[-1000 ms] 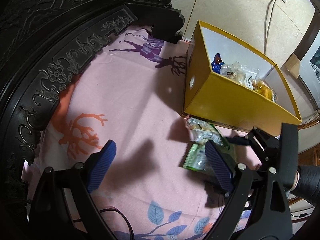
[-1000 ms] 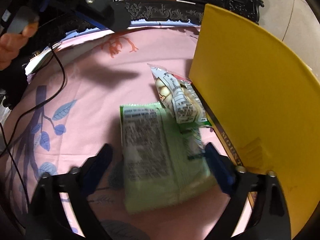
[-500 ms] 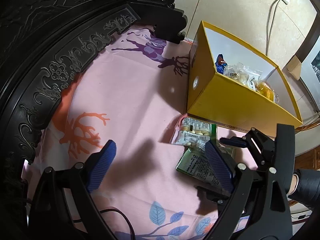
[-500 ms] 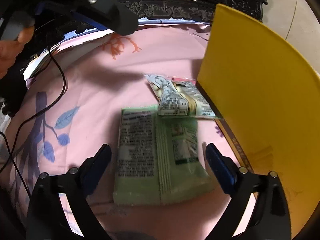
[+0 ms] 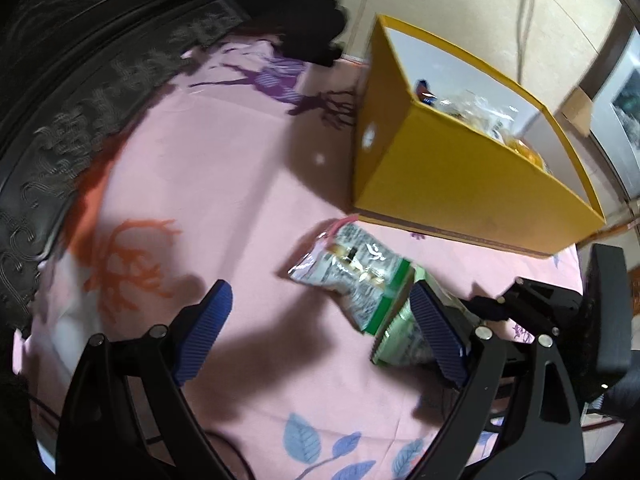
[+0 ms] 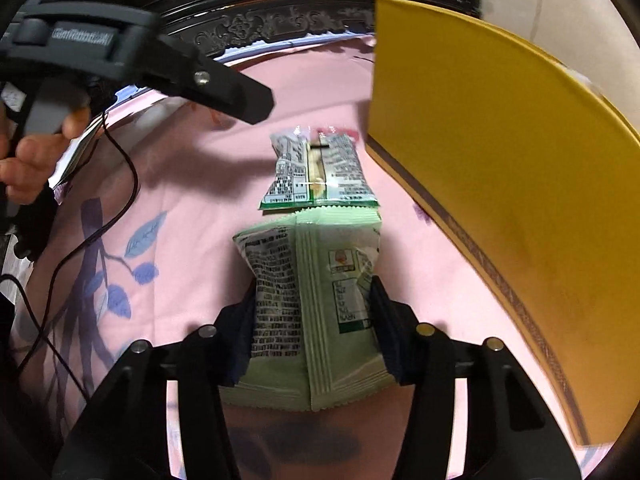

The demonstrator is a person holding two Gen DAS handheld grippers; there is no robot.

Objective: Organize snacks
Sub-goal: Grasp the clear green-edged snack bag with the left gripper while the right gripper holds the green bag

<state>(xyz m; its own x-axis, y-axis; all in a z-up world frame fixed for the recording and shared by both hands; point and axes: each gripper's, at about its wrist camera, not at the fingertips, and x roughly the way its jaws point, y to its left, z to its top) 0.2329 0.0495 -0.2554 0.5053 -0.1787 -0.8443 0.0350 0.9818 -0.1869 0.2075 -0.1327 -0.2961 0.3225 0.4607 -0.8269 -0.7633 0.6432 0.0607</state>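
Right claw (image 6: 314, 320) is closing on the green packet (image 6: 308, 300), lengthwise between its jaws; yellow box (image 6: 500, 184) just to its right. Left claw (image 5: 320, 332) hangs wide open, empty, farther off.

We are seeing dark carved wooden furniture (image 5: 100, 92) framing a pink printed cloth (image 5: 224, 184). Beige floor tiles (image 5: 448, 4) are lying beyond.
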